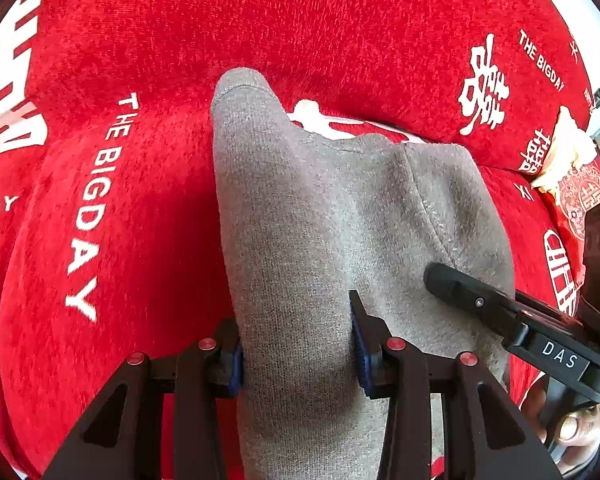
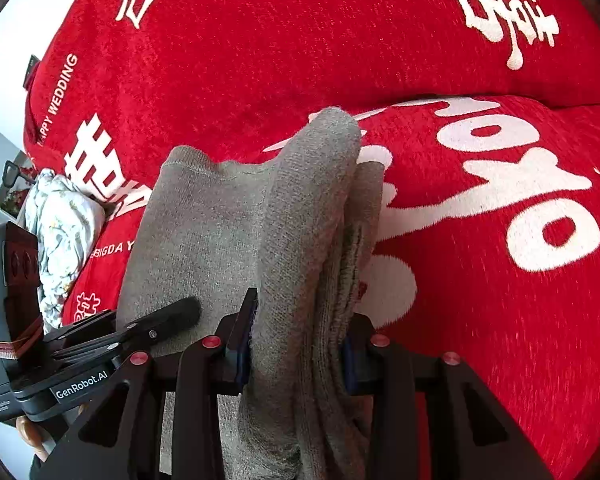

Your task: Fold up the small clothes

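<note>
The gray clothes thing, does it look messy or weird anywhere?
A bit. The gray garment hangs bunched between both grippers, left gripper and right gripper. Its right side is doubled into thick uneven layers. No tear or stain shows.

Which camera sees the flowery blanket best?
The right wrist view: the crumpled flowery blanket lies at the left edge, on the red sofa cover behind the left claw. The left wrist view does not show it.

Bright daylight, sharp, fisheye-warped edges.
</note>
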Available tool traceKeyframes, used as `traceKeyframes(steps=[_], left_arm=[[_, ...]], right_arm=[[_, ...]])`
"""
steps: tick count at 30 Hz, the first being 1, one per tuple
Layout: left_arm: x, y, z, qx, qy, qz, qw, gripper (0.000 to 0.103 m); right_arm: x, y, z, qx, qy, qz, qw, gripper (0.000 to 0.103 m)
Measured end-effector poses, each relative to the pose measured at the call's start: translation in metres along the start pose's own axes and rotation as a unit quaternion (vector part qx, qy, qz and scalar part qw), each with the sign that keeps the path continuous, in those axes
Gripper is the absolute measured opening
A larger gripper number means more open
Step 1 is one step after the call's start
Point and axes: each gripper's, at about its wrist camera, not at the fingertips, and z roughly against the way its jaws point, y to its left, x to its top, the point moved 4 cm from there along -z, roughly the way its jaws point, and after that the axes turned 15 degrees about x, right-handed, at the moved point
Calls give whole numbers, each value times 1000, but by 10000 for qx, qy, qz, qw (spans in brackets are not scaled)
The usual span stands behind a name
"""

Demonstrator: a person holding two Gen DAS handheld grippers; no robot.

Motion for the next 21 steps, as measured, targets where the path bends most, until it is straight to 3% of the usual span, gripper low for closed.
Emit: traceKeyframes(steps=[21], left_arm=[[-98, 19, 36, 100, -209, 30, 9997, 43]], right_arm=[[-88, 35, 22, 139, 34, 237, 9996, 38]])
